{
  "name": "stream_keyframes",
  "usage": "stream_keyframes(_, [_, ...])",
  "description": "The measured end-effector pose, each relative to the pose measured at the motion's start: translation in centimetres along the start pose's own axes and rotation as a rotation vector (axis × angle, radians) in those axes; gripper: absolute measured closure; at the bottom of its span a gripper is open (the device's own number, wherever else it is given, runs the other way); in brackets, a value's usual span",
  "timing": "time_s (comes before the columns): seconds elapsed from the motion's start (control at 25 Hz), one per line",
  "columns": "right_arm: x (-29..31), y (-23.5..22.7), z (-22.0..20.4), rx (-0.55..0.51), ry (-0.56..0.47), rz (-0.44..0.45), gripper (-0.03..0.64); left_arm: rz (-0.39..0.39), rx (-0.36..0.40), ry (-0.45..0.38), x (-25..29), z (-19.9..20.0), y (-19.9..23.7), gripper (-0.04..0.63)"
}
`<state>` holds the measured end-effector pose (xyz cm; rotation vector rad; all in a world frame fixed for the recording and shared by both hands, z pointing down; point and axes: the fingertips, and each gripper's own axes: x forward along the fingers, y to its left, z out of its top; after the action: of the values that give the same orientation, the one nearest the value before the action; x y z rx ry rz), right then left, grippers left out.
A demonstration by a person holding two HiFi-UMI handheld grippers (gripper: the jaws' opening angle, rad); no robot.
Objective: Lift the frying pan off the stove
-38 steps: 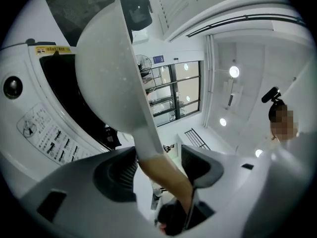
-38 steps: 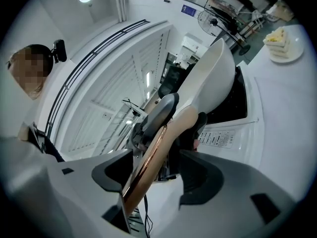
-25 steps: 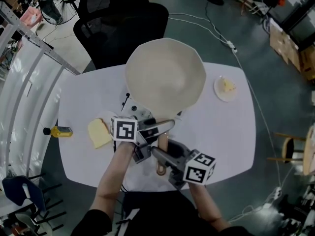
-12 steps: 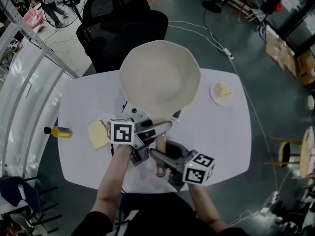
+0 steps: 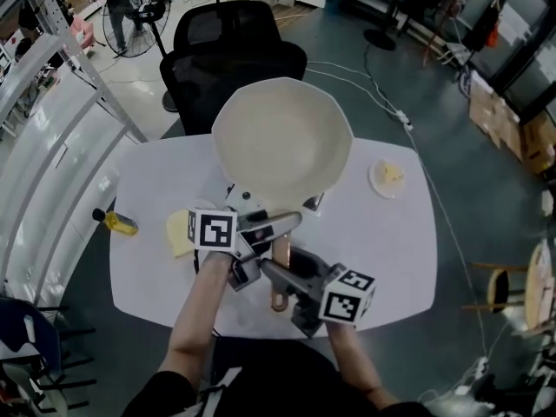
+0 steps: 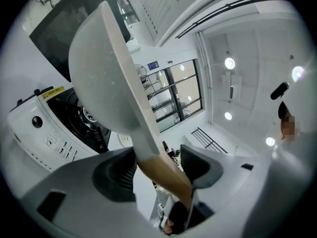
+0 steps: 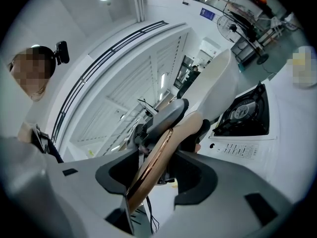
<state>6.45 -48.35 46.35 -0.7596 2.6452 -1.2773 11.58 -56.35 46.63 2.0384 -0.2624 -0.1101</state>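
Note:
The cream frying pan (image 5: 282,142) hangs in the air above the white portable stove (image 5: 247,201), which mostly hides under it. Its wooden handle (image 5: 281,254) points toward me. My left gripper (image 5: 276,240) holds the handle from the left; its jaws are opening slightly, with the handle (image 6: 163,167) still between and against the pads. From the right, my right gripper (image 5: 282,272) is shut on the handle (image 7: 158,157) nearer its end. In the left gripper view the pan (image 6: 106,73) tilts up, clear of the black burner (image 6: 84,118).
On the white table (image 5: 382,250) lie a bread slice (image 5: 180,231) and a yellow bottle (image 5: 115,221) to the left. A small plate with food (image 5: 387,178) sits to the right. A black office chair (image 5: 234,50) stands behind the table.
Both grippers keep their hold on the handle and the pan stays raised over the stove. The head view has shifted, so the scene sits slightly lower in the frame.

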Motion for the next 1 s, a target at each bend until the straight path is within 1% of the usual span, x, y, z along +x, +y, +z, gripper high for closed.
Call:
stream_keyframes(0.16, [-0.5,2.1,-0.3,0.002,0.013,0.002,0.403,0.036,0.001,-0.011,-1.2,-0.5,-1.5,0.333])
stream_keyframes(0.28, [-0.8,3.5,-1.2,0.002,0.029,0.01,0.402,0.014,-0.005,-0.024,-1.9,-1.4,-2.8,0.331])
stream_keyframes(0.48, [-0.9,5.1,-2.8,-0.009,0.048,0.034,0.402,0.024,-0.001,-0.05,-3.6,-2.7,-3.7,0.33])
stream_keyframes(0.6, [-0.9,5.9,-3.4,-0.016,0.068,0.051,0.4,0.062,0.005,-0.066,-4.8,-3.1,-3.8,0.328])
stream_keyframes(0.68, [-0.8,6.5,-4.0,-0.022,0.084,0.063,0.4,0.051,0.007,-0.085,-5.4,-3.4,-4.3,0.328])
stream_keyframes(0.72, [-0.6,6.8,-4.2,-0.026,0.092,0.069,0.4,0.057,0.009,-0.095,-5.8,-3.5,-4.4,0.328])
stream_keyframes(0.8, [-0.3,7.4,-4.8,-0.034,0.109,0.085,0.4,0.11,0.014,-0.11,-7.1,-3.7,-4.1,0.328])
stream_keyframes(0.84, [0.0,7.7,-5.0,-0.037,0.118,0.094,0.4,0.123,0.015,-0.119,-7.7,-3.7,-4.1,0.328])
stream_keyframes(0.96, [0.8,8.4,-5.8,-0.039,0.144,0.118,0.4,0.098,0.018,-0.153,-8.9,-3.7,-4.5,0.327])
stream_keyframes(1.0, [1.1,8.6,-6.1,-0.04,0.154,0.125,0.4,0.116,0.019,-0.159,-9.6,-3.8,-4.3,0.327])
